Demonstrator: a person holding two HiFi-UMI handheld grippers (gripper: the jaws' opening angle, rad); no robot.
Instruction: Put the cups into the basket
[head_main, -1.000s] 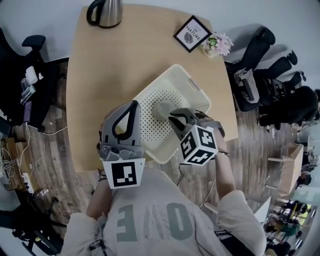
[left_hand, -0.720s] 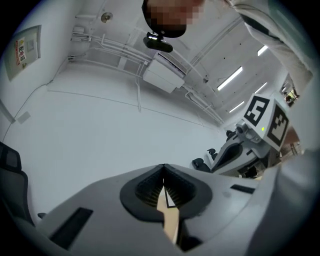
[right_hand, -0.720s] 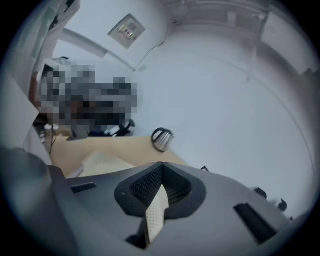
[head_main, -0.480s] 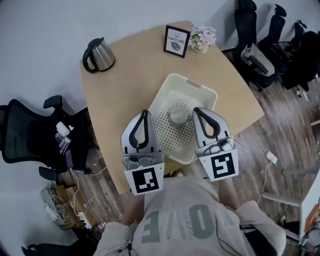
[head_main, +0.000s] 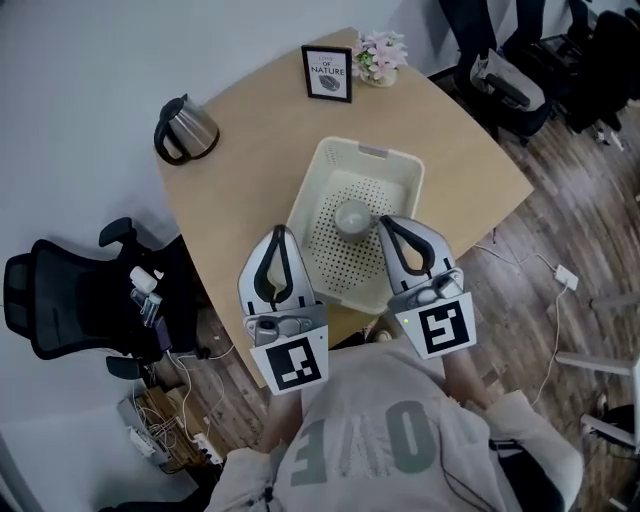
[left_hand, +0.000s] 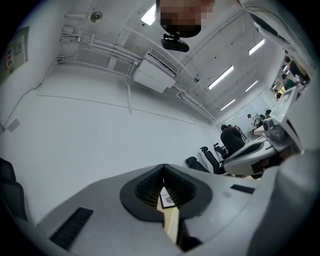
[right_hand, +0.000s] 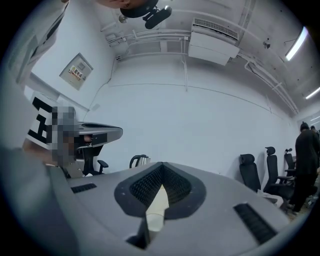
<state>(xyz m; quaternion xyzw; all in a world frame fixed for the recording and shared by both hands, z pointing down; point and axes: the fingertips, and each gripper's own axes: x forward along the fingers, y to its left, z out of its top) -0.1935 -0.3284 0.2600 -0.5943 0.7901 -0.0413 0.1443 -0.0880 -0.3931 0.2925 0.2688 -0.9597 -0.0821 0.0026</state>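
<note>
A grey cup (head_main: 352, 216) stands upside down inside the cream perforated basket (head_main: 372, 152) on the wooden table (head_main: 260, 130). Both grippers are held up near the table's near edge, pointing at the far wall. My left gripper (head_main: 278, 232) is to the left of the basket; its jaws are shut with nothing between them. My right gripper (head_main: 385, 222) hangs over the basket's near right corner, likewise shut and empty. In the left gripper view the shut left gripper (left_hand: 163, 167) leaves a slit showing the table. The right gripper view shows the right gripper (right_hand: 162, 169) shut too.
A steel kettle (head_main: 183, 128) stands at the table's far left. A framed print (head_main: 328, 73) and a small flower pot (head_main: 378, 55) sit at the far edge. Office chairs stand to the left (head_main: 70, 300) and far right (head_main: 500, 70). Cables lie on the floor.
The right gripper has drawn back from the cup in the basket. Both grippers have lifted towards the person, and the head view has pulled back from the table.
</note>
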